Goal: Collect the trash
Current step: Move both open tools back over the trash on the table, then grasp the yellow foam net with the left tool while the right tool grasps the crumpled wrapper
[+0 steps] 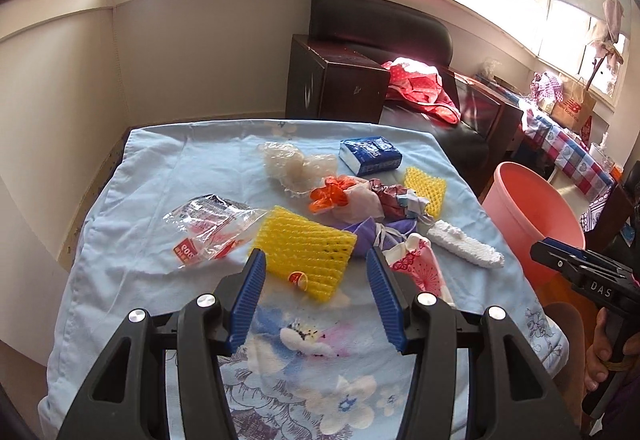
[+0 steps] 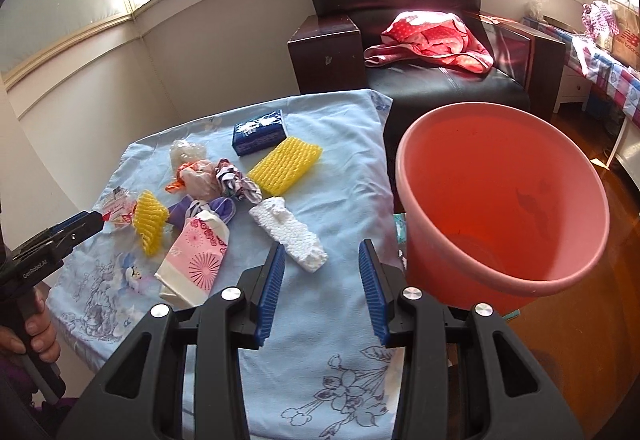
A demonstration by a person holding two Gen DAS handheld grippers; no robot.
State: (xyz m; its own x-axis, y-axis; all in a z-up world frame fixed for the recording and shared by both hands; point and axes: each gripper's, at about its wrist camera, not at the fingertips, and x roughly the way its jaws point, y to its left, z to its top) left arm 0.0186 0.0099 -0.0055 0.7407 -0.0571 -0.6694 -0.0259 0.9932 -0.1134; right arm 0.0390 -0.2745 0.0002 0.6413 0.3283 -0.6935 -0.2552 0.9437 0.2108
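Hovering over the blue floral cloth (image 1: pixel 132 160), left gripper (image 1: pixel 316 260) jaws wide apart, nothing between them; large yellow foam net (image 1: pixel 306 254) lies just ahead. Right gripper (image 2: pixel 322 254) jaws parted, holding nothing, near white foam net (image 2: pixel 288 236). Clear plastic wrapper (image 1: pixel 208 230), crumpled wrappers, pink floral packet (image 2: pixel 196 260), blue tissue pack (image 2: pixel 260 136) scattered on cloth. Pink bucket (image 2: pixel 504 196) stands beside the cloth's right edge.
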